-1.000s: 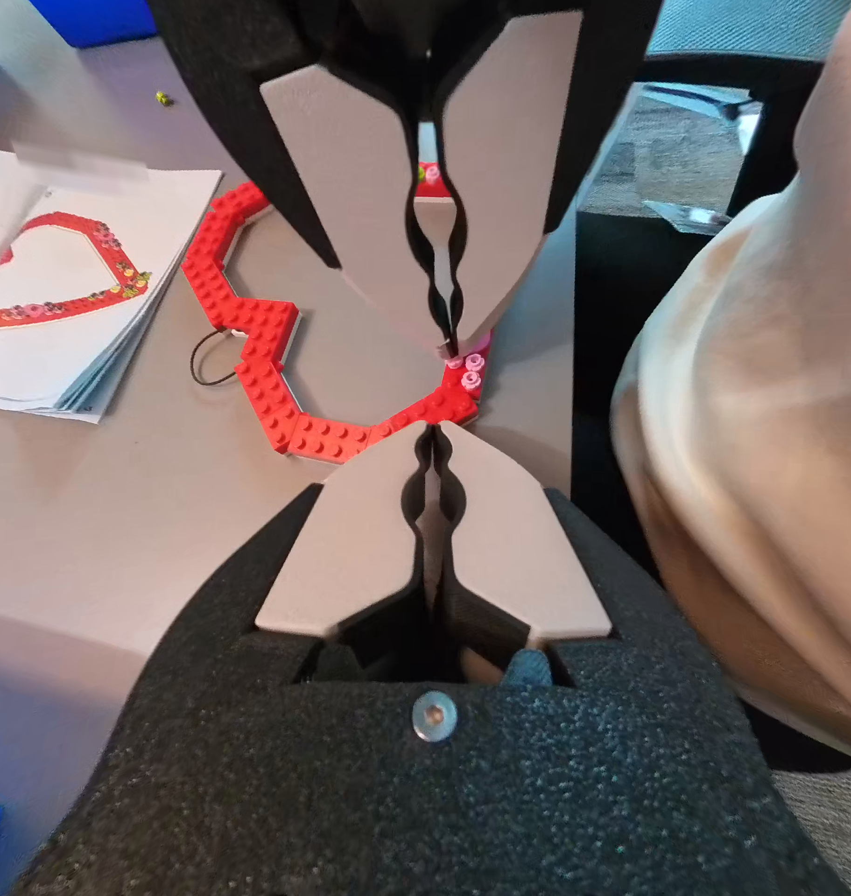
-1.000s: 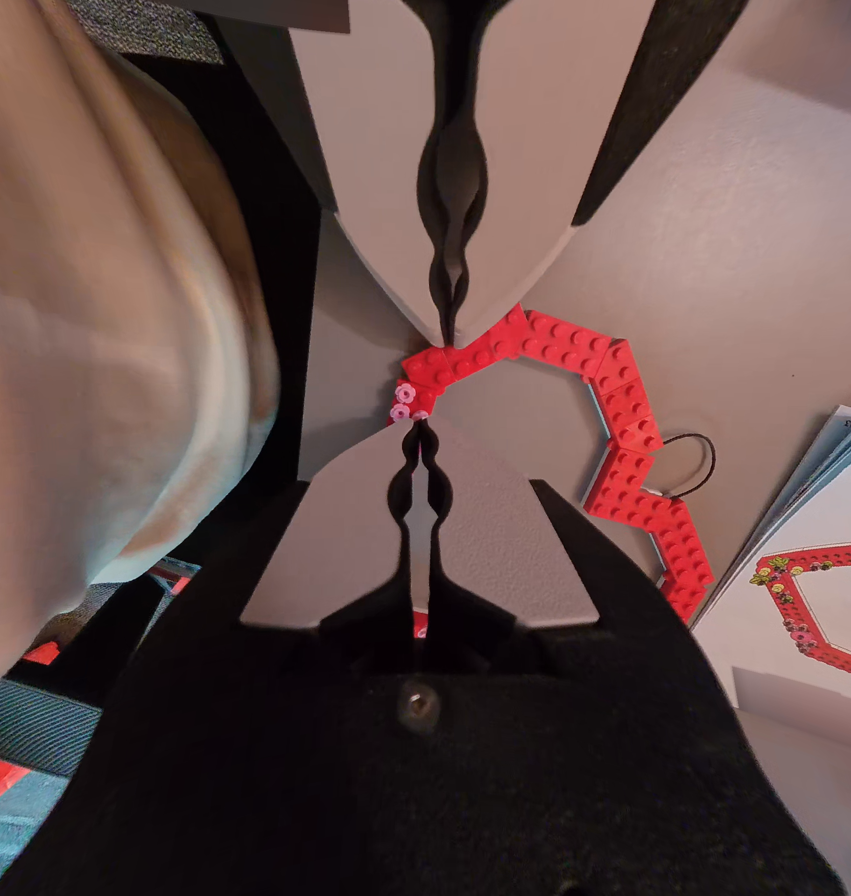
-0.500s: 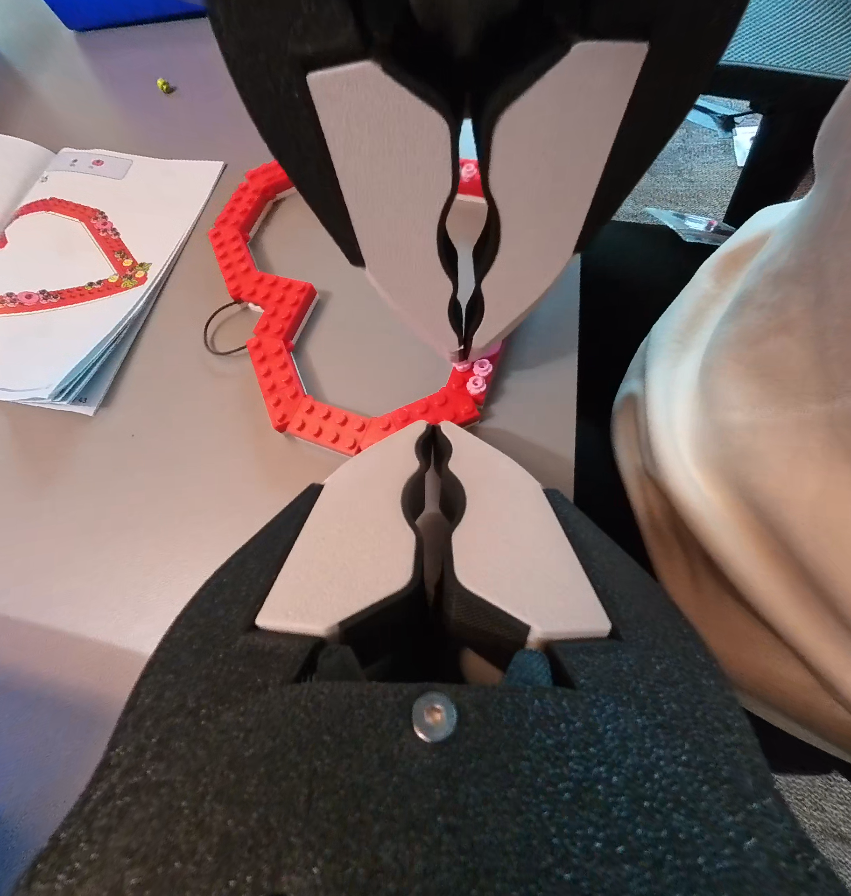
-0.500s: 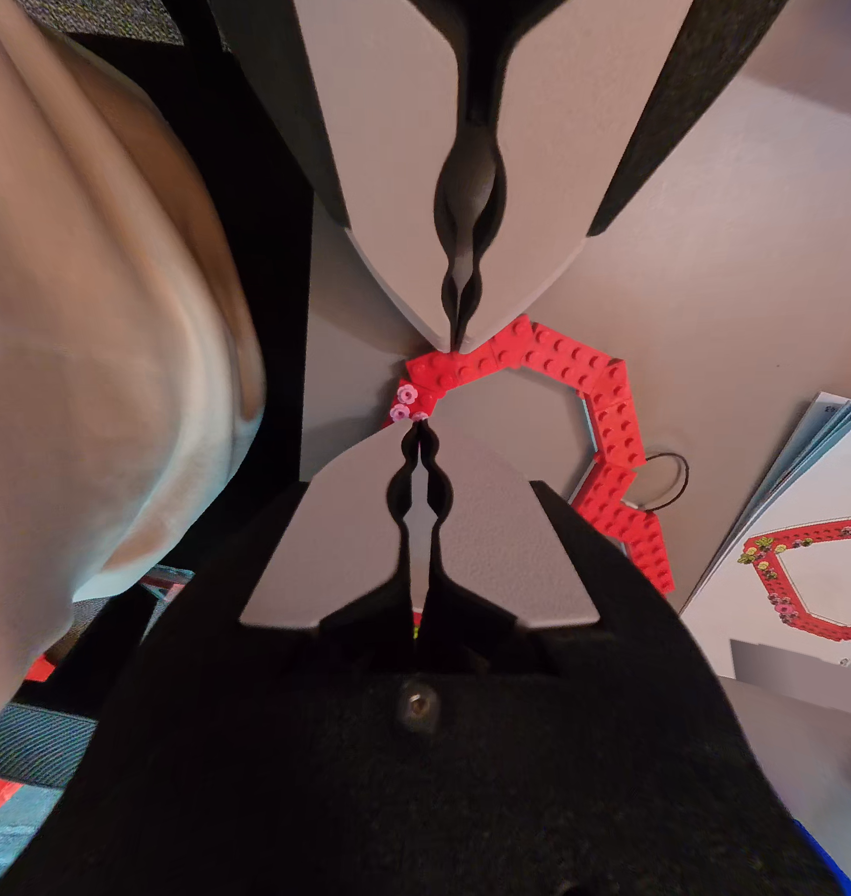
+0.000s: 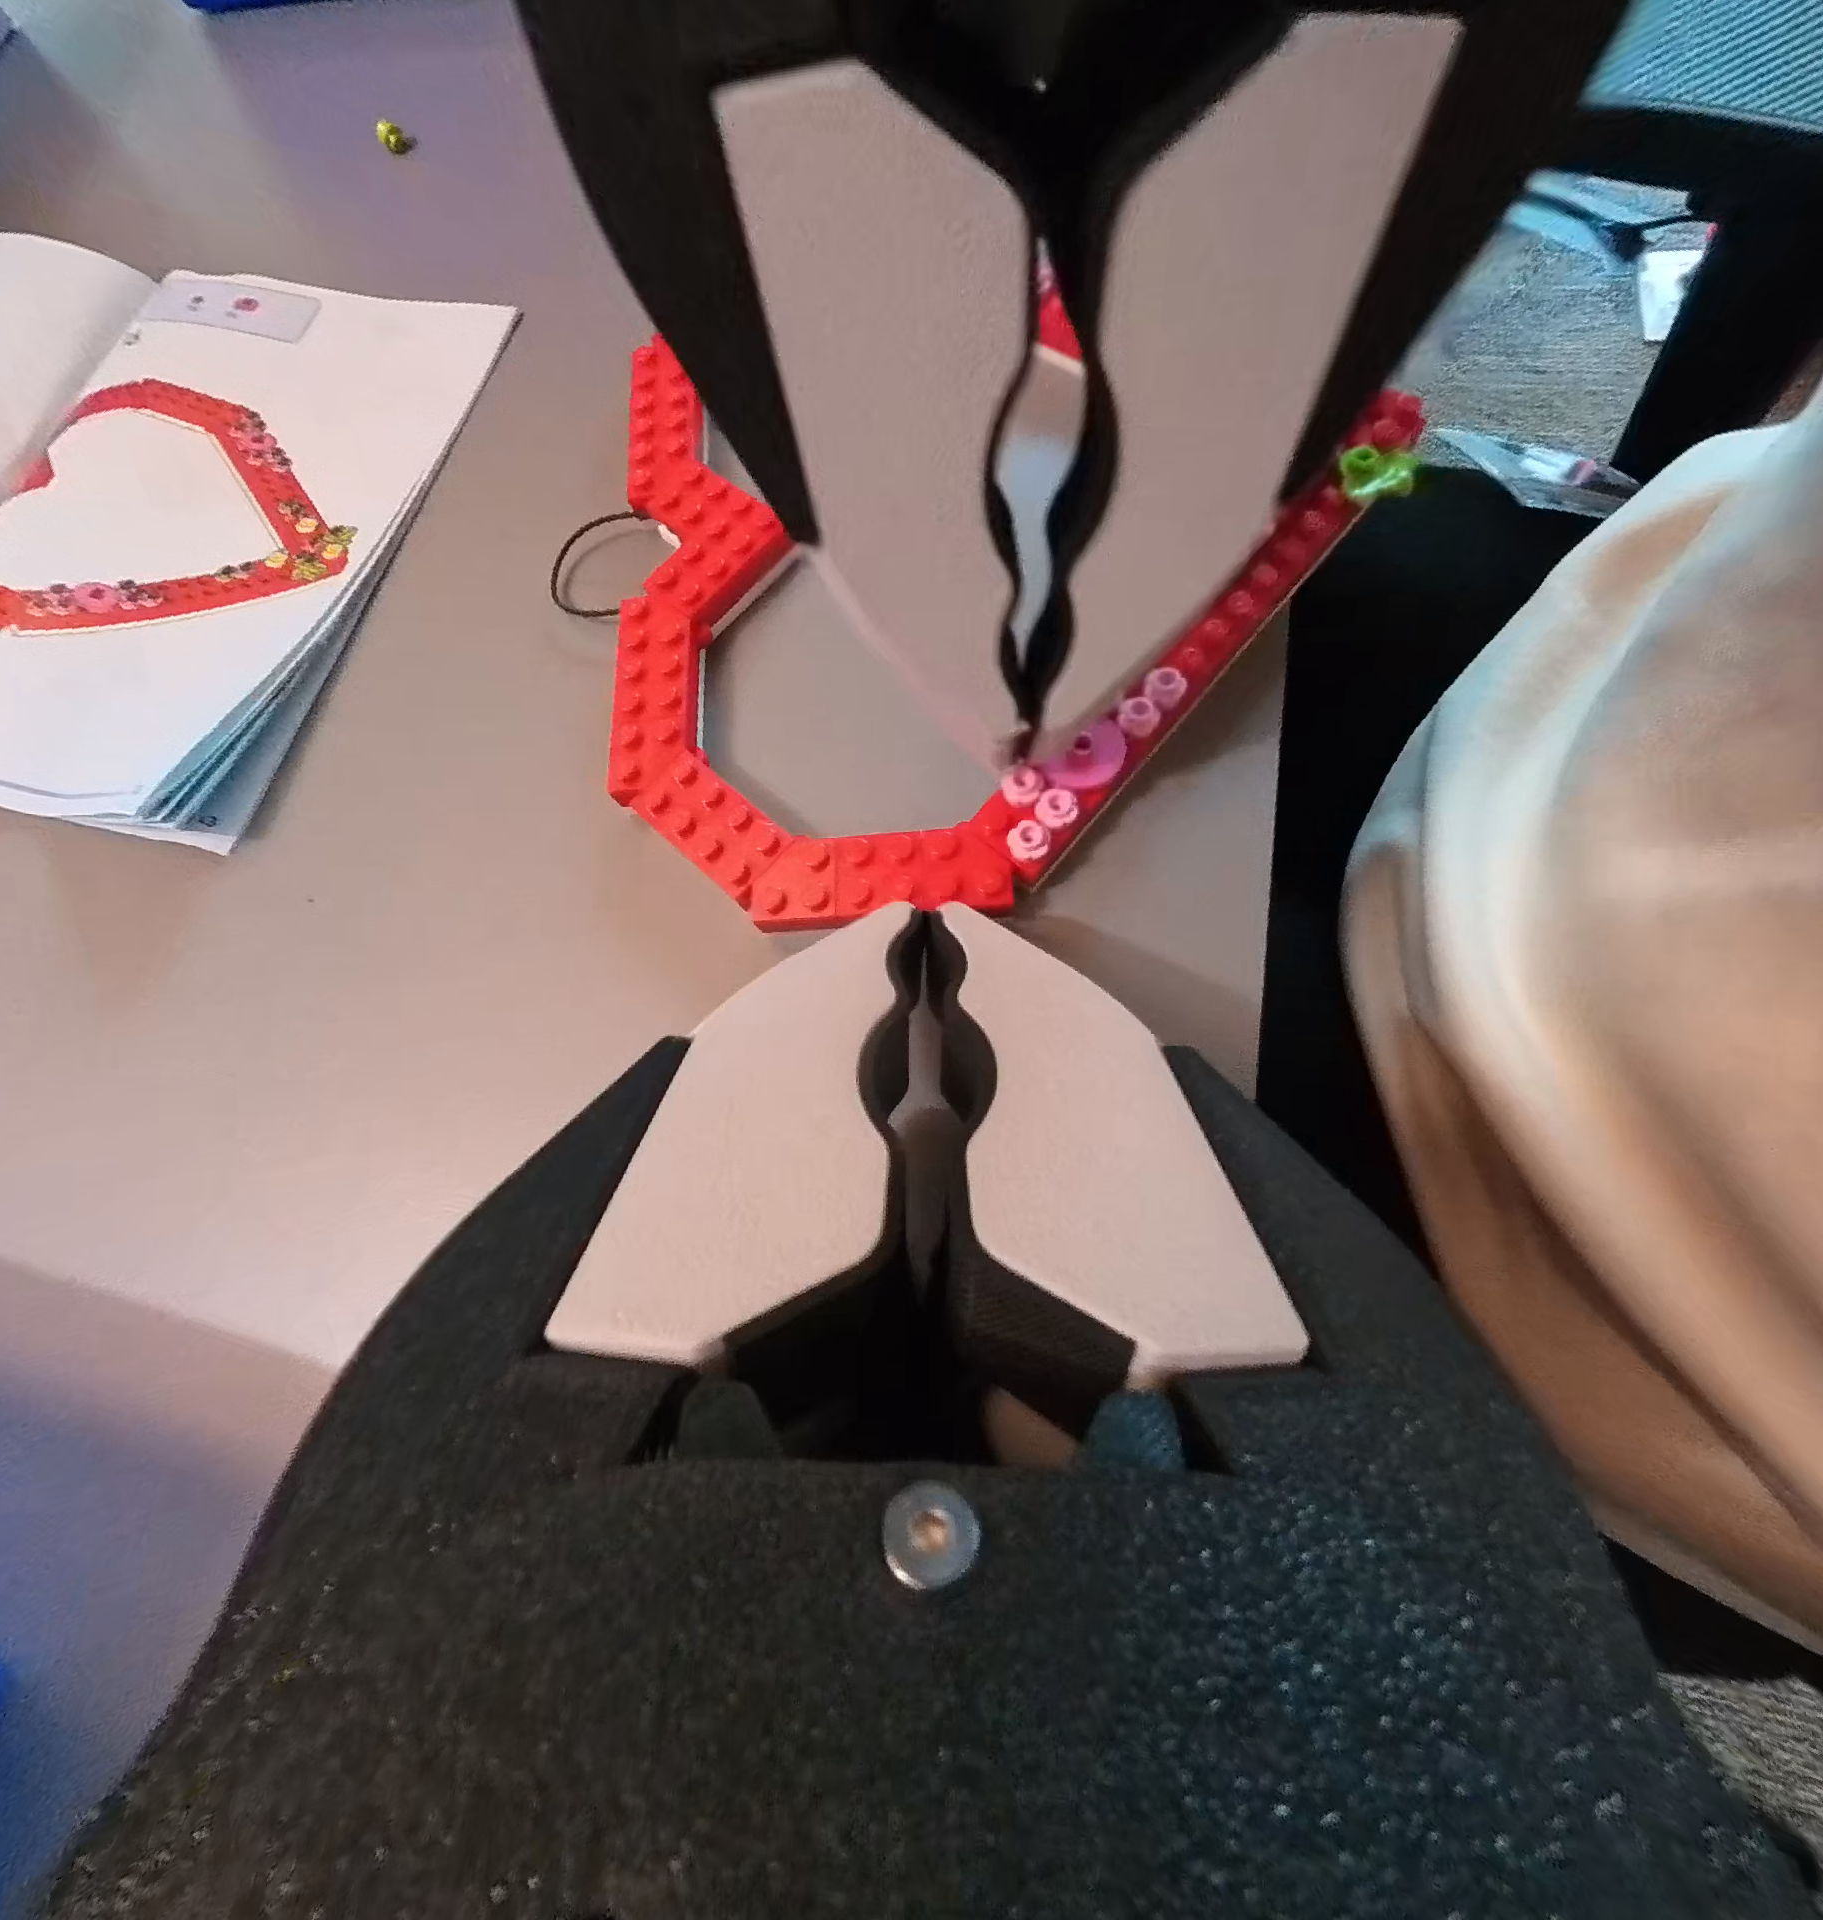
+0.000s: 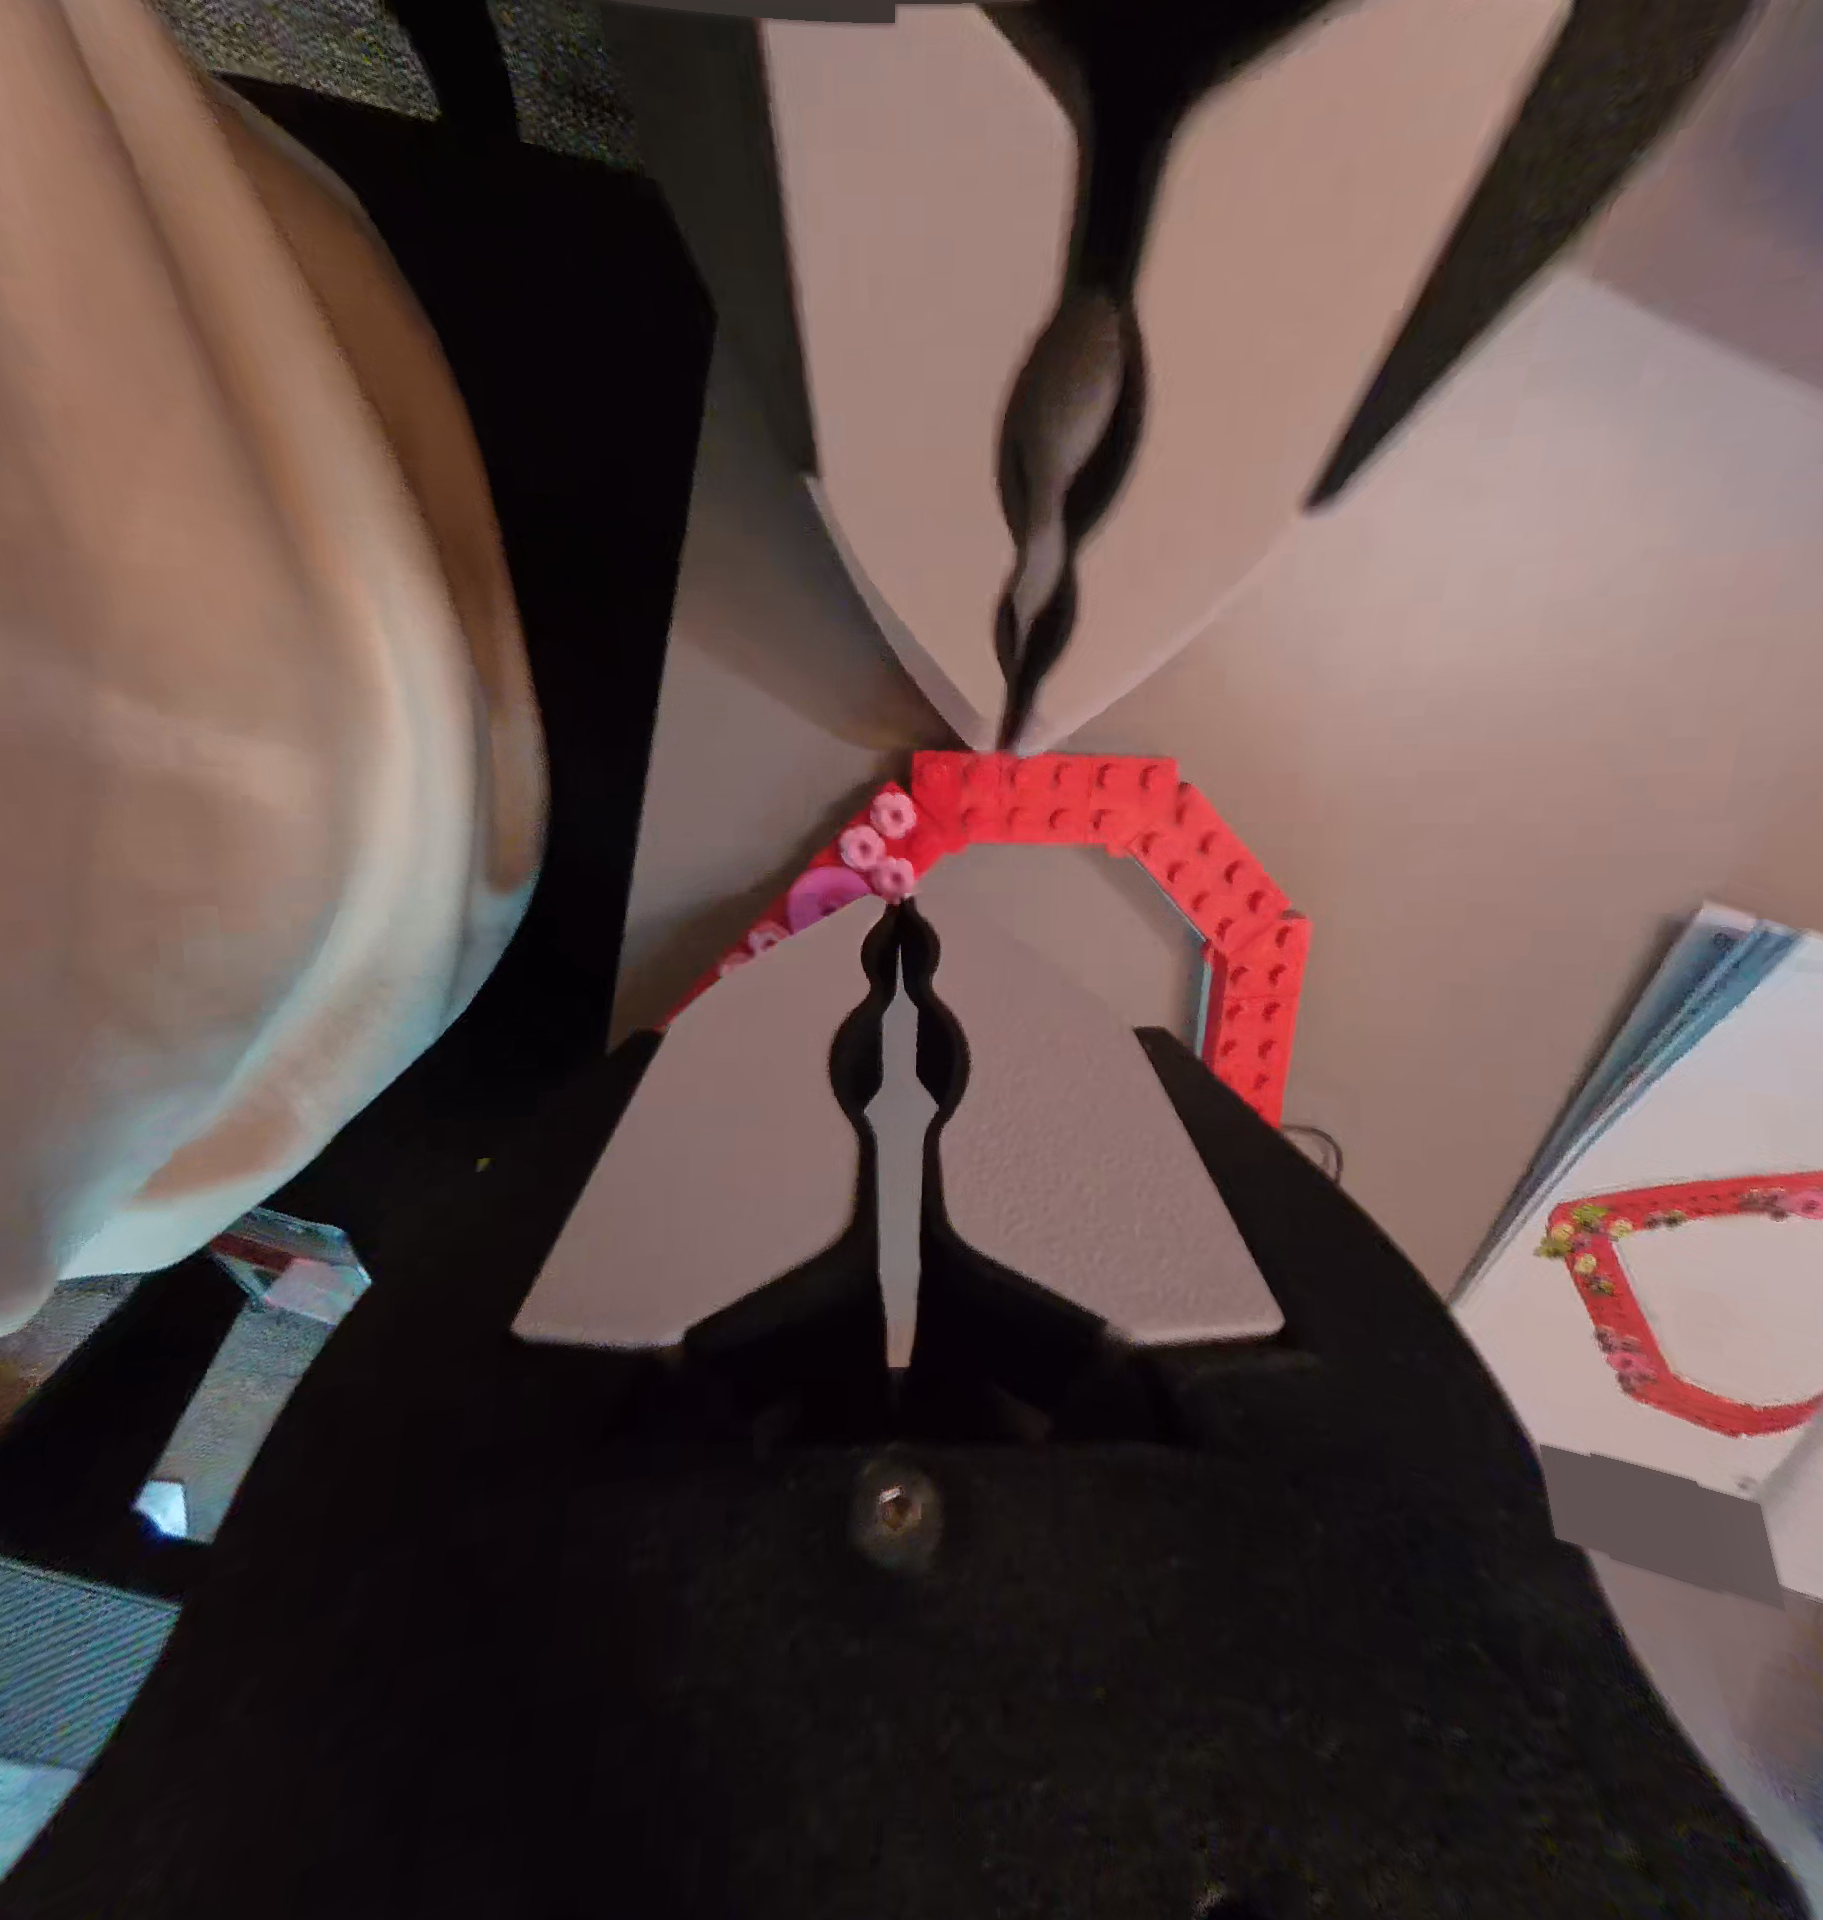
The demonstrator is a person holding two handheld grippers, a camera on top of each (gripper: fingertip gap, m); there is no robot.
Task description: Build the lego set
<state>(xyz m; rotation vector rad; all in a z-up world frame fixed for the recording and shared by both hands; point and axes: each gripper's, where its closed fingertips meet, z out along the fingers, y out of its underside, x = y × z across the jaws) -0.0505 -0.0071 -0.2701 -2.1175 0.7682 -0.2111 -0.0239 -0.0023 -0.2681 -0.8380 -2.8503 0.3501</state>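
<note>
my left gripper (image 5: 925, 914) is clenched, its tips touching the near edge of the red lego heart frame (image 5: 678, 665), with nothing visible between them. my right gripper (image 6: 899, 906) is also clenched, tips down beside the pink flower studs (image 5: 1042, 816) on the frame's straight side; whether a piece sits between the tips i cannot tell. the frame lies flat on the grey table (image 5: 263, 987), at the edge nearest my light-coloured clothing (image 5: 1613, 935). a lime green piece (image 5: 1376, 473) sits farther along that side. the open instruction booklet (image 5: 190, 551) rests apart from the frame.
</note>
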